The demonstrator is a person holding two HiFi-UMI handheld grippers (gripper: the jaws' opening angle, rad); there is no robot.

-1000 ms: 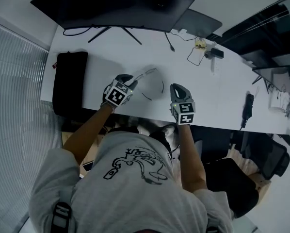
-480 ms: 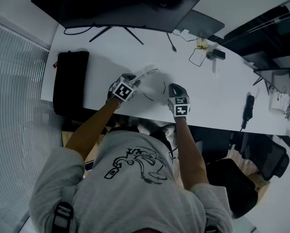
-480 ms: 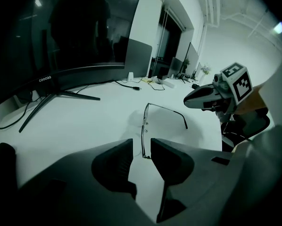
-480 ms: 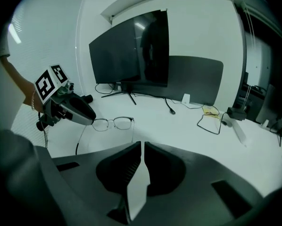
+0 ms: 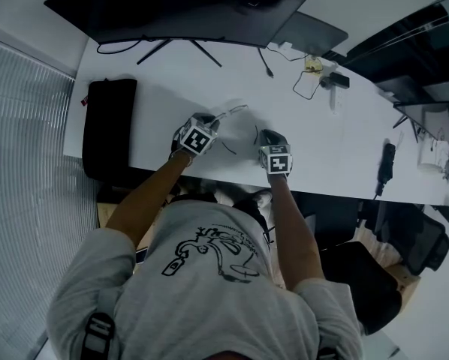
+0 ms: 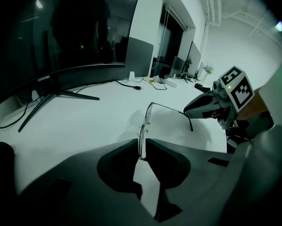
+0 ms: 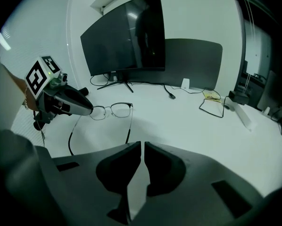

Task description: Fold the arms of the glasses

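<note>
Thin metal-framed glasses (image 5: 238, 113) stand on the white desk (image 5: 337, 148) with both arms unfolded. In the left gripper view the frame's near lens rim (image 6: 141, 142) runs up between my jaws. My left gripper (image 5: 208, 123) has just been closing, and its pads now sit on that end of the glasses (image 7: 118, 108). My right gripper (image 5: 266, 136) is shut with nothing between its fingers. It hovers low beside the tip of the right arm of the glasses (image 6: 190, 124); whether it touches is unclear.
A curved black monitor (image 5: 179, 10) on a splayed stand fills the back of the desk. A black pad (image 5: 108, 130) lies at the left end. Cables and small items (image 5: 311, 81) sit at the back right, and a black device (image 5: 384, 163) lies farther right.
Both grippers have come down and inward toward the glasses. The left gripper's jaws have closed around the left end of the frame. The right gripper has moved closer to the right arm.
</note>
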